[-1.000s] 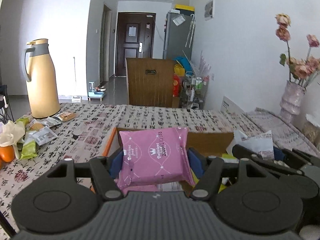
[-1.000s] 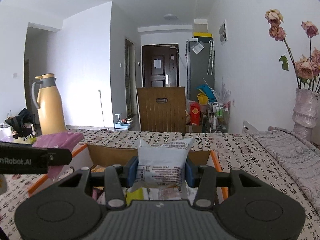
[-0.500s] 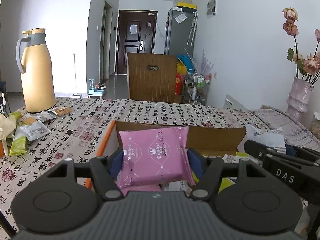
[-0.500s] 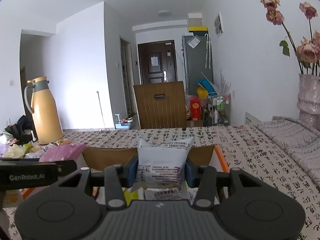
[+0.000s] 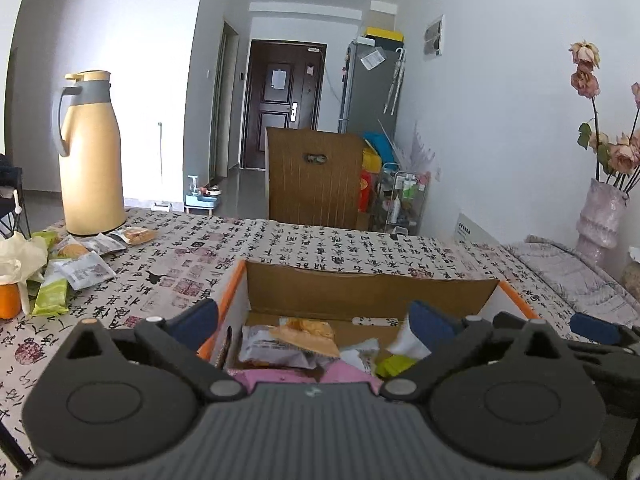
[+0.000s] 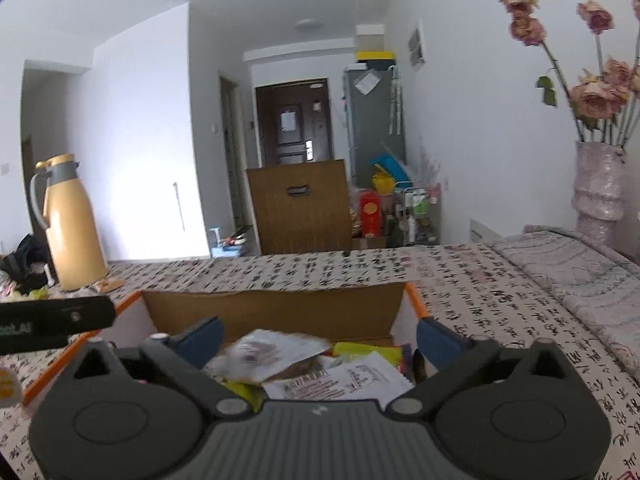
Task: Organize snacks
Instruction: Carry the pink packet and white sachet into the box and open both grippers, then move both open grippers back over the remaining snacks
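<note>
1. A white-walled room with a dark door at the far end; in front lies a table under a cloth printed with black characters (image 5: pixel 320 248).
2. A cardboard box (image 5: pixel 368 288) with orange edges sits open on the cloth, directly below both grippers.
3. The left gripper (image 5: pixel 316 316) hangs over the near part of the box, its blue-padded jaws opening wide — nothing is pinched between them.
4. A pink packet (image 5: pixel 304 376) lies in the box just under that gripper, partly hidden by its body, beside an orange-and-grey wrapper (image 5: pixel 292 344) and a green one (image 5: pixel 394 364).
5. The right gripper (image 6: pixel 318 334) is over the same box, its jaws likewise opening and gripping nothing.
6. A pale grey packet (image 6: pixel 268 354), blurred, lies among the snacks below and between its fingers — whether a pad touches it cannot be told.
7. More loose snack packets (image 5: pixel 80 268) lie on the cloth at the far left, near a tall yellow thermos jug (image 5: pixel 92 156).
8. A vase of dried pink roses (image 6: pixel 598 176) stands at the right edge.
9. A wooden chair back (image 5: pixel 316 176) stands beyond the table.
</note>
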`<action>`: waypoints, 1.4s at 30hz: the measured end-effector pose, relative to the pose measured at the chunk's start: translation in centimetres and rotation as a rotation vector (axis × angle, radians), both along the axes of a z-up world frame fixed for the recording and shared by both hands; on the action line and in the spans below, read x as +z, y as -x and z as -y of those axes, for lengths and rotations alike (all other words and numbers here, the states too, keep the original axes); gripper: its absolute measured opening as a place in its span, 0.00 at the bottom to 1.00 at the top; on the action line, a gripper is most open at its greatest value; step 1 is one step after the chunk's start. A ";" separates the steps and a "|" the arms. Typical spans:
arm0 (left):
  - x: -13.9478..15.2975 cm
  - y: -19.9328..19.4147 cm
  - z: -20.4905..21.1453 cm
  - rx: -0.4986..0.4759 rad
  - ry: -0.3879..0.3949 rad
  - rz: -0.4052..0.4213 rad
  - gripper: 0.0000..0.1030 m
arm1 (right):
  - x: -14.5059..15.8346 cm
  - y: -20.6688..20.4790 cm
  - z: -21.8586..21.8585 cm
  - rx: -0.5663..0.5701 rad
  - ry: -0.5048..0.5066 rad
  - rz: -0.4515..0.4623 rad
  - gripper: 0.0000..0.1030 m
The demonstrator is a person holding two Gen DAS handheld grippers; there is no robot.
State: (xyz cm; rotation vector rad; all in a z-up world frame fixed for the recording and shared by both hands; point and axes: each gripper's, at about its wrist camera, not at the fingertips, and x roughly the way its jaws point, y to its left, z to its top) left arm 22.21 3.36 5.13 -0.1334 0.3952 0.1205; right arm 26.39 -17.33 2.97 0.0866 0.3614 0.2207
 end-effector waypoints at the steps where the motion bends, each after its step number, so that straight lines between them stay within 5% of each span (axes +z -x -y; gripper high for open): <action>1: 0.0 0.0 0.0 0.002 0.003 -0.002 1.00 | 0.0 0.0 0.1 -0.006 -0.005 -0.003 1.00; 20: 1.3 1.0 0.2 0.015 0.002 0.013 1.00 | 1.2 1.1 0.1 -0.018 0.004 0.016 1.00; 42: 2.4 8.3 0.0 0.009 -0.019 0.029 1.00 | 2.2 8.1 0.1 0.008 0.036 0.010 1.00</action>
